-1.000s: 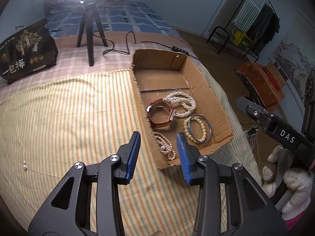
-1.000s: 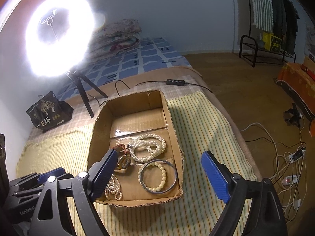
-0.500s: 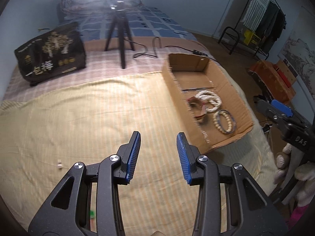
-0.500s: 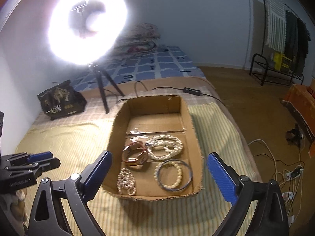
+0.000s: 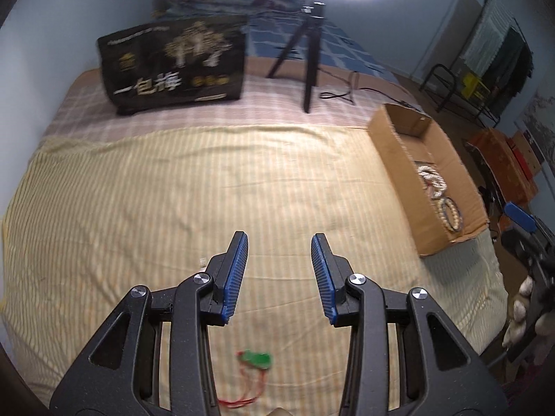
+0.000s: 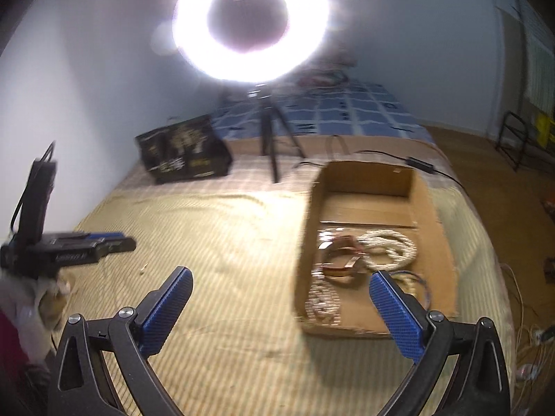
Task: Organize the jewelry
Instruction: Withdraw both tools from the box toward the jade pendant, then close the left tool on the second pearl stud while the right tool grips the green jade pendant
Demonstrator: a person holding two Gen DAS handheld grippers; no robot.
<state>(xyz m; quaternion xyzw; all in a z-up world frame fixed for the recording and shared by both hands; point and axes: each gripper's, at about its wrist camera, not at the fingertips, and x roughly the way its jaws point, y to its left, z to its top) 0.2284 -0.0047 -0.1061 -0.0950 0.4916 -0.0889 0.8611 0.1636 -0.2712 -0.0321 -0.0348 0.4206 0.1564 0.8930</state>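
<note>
The left gripper (image 5: 279, 270) is held over the yellow striped cloth (image 5: 173, 208), its blue-padded jaws parted by a moderate gap with nothing gripped between them; a green pendant on a red cord (image 5: 255, 358) is seen lying on the cloth just below and behind the pads, blurred, and untouched; a tiny pale item (image 5: 202, 261) lies on the cloth just left of the left pad, too small to be identified. The right gripper (image 6: 282, 306) is spread wide, its jaws having just been opening, and nothing is held between them; its right pad is seen in front of the near part of the cardboard box (image 6: 430, 208). The box rests on the right side of the cloth, and the jewelry is gathered in its near half: a white pearl coil (image 6: 388, 249), a brown leather band (image 6: 341, 260) beside it, a beaded strand (image 6: 324, 303) at the near left corner, and a beaded ring bracelet (image 5: 450, 213) near the front wall. A black bag with gold print (image 5: 173, 66) and a tripod under a ring light (image 6: 249, 20) are placed beyond the cloth, well apart from both grippers.
</note>
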